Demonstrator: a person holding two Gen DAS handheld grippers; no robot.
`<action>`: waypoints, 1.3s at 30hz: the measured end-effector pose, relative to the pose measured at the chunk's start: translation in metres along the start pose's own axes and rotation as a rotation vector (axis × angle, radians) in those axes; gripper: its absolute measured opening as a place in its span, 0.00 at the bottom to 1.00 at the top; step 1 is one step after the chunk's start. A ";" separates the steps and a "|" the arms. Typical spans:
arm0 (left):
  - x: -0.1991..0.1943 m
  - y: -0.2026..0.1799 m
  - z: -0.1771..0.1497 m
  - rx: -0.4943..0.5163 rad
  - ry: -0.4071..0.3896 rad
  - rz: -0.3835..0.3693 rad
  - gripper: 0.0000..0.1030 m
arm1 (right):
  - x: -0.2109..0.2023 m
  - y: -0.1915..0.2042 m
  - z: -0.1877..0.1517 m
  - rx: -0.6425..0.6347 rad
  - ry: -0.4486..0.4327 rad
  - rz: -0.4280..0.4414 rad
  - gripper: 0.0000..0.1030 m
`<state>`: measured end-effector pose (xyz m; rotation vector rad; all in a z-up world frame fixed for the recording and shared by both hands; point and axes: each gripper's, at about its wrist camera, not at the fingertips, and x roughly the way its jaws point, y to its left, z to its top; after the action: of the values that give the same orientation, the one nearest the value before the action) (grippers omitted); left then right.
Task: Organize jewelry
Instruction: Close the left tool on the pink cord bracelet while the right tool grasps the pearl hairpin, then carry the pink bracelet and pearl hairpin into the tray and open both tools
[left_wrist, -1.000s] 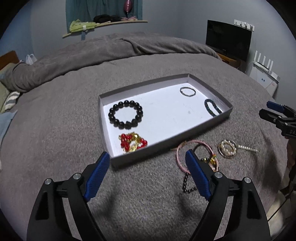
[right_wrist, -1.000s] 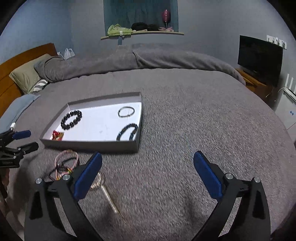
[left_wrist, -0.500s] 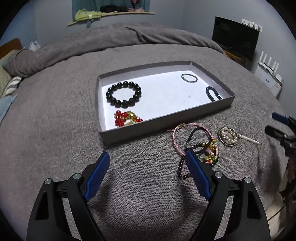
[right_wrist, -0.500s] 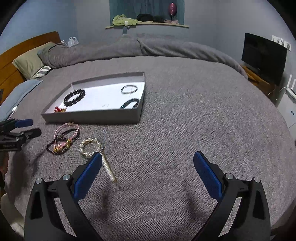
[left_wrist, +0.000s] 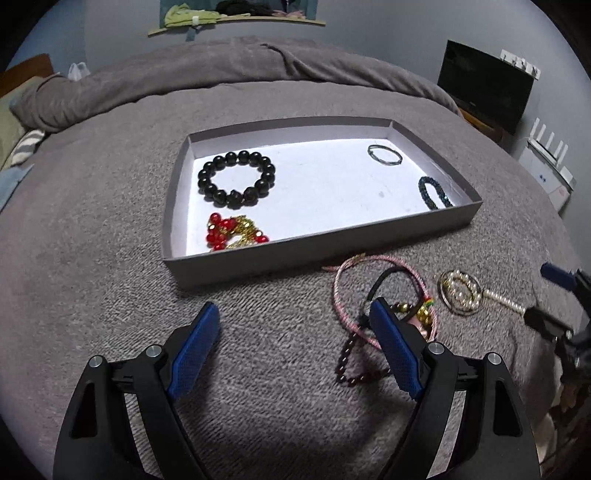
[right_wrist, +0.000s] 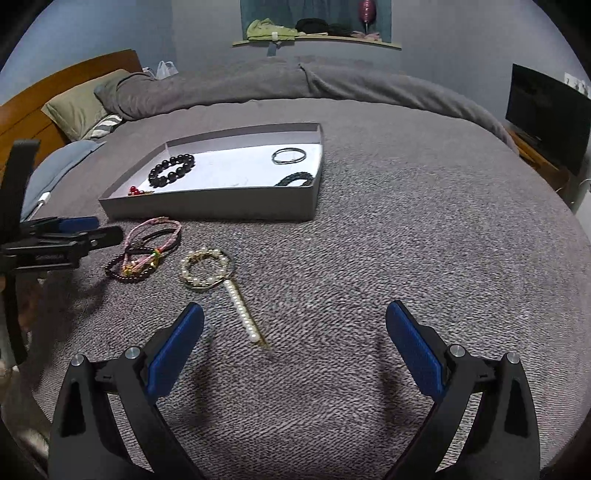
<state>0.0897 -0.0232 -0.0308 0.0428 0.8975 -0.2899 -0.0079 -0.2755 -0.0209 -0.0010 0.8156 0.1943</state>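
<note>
Lying lengthwise, pearl strand (right_wrist: 242, 314) toward tray (right_wrist: 207, 208)

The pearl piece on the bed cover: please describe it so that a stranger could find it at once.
Find the shallow grey tray on the grey bed cover. In front of it, outside it, lie loose pieces; the pearl piece is the right-hand one. Unlike the tangled pink and dark cords beside it, it is a pearl ring with a straight pearl stem.

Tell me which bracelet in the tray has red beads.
The red-and-gold bracelet in the tray's near left corner; the other three there are black or dark.
</note>
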 end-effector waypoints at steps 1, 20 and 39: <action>0.001 -0.002 0.001 0.003 -0.001 -0.002 0.79 | 0.001 0.001 0.000 -0.004 0.001 0.002 0.92; 0.016 -0.009 0.003 0.021 0.034 -0.061 0.30 | 0.009 0.013 0.000 -0.025 0.023 0.081 0.41; 0.001 -0.018 0.010 0.129 -0.006 -0.081 0.03 | 0.015 0.020 0.000 -0.072 0.054 0.056 0.05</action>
<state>0.0930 -0.0418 -0.0240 0.1250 0.8747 -0.4236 -0.0013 -0.2536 -0.0309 -0.0514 0.8629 0.2778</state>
